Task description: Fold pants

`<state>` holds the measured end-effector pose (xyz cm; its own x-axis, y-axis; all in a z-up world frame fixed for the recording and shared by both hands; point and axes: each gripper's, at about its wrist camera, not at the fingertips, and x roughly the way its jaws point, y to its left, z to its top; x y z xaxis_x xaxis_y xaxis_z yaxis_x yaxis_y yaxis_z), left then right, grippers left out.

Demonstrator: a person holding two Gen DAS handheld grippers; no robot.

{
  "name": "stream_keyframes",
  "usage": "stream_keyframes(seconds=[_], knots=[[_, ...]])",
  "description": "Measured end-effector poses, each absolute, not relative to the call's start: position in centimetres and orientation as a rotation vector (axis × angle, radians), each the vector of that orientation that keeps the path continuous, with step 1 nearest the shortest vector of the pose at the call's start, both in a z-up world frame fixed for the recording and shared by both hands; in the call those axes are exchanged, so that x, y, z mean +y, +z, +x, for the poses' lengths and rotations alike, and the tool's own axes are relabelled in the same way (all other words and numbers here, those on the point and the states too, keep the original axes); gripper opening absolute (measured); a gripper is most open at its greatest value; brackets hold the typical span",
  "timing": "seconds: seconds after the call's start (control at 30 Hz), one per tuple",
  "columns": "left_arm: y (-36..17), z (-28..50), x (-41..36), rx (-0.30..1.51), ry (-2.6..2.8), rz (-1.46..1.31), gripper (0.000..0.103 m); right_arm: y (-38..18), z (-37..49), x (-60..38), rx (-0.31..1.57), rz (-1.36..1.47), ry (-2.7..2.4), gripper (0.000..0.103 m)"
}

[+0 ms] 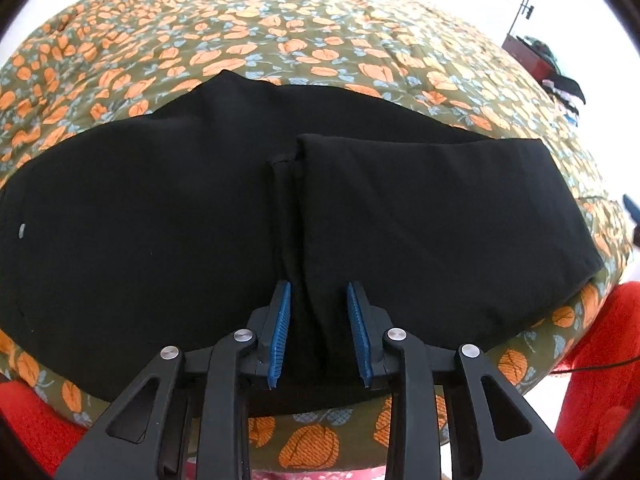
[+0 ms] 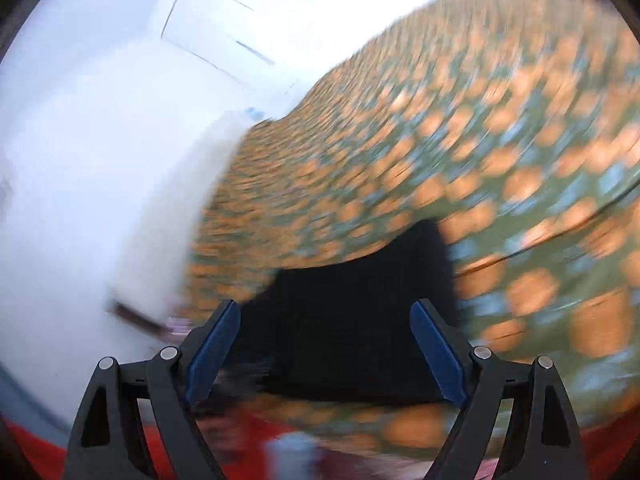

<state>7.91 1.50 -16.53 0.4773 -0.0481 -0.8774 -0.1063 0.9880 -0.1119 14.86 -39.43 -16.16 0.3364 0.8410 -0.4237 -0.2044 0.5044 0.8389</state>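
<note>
Black pants (image 1: 200, 208) lie on the floral bedspread (image 1: 280, 36), one end already folded over; further folds remain. Left gripper (image 1: 319, 332) jaws narrow, straddling the fold; right gripper (image 2: 326, 350) jaws wide, empty.

R gripper (image 2: 324, 312) open over blurred pants (image 2: 340, 312)

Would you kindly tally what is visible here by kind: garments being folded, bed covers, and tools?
Black pants: 1
Floral bed cover: 1
Tools: 2, namely the left tool and the right tool
Total: 4
</note>
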Motion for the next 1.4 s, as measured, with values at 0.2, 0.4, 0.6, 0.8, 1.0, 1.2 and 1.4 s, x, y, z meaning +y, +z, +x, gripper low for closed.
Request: stream_keyframes(seconds=[0.2,0.4,0.6,0.8,1.0,1.2,1.4], knots=[[-16.7,8.4,2.1,1.067,0.035,-0.169,0.038,-23.7,15.7,-38.1,1.278,0.677,0.609,0.065],[-16.8,8.6,1.7,1.059,0.035,-0.161,0.039,-17.9,18.8,-37.0,1.152,0.617,0.635,0.066],[-16.9,8.5,1.9,1.054,0.029,-0.168,0.041,-20.2,23.1,-33.8,1.234,0.549,0.581,0.073],[-16.9,8.2,1.7,1.045,0.013,-0.158,0.044,-20.6,22.2,-34.1,1.185,0.452,0.497,0.069],[-16.9,8.5,1.9,1.045,0.001,-0.173,0.047,-15.2,15.6,-33.3,1.028,0.259,0.604,0.074],[-17.0,8.7,1.6,1.042,0.006,-0.165,0.052,-18.7,11.3,-32.7,1.089,0.171,0.613,0.079],[-16.7,8.5,1.3,1.038,-0.001,-0.161,0.066,-20.1,11.3,-33.5,1.097,0.198,0.592,0.079]])
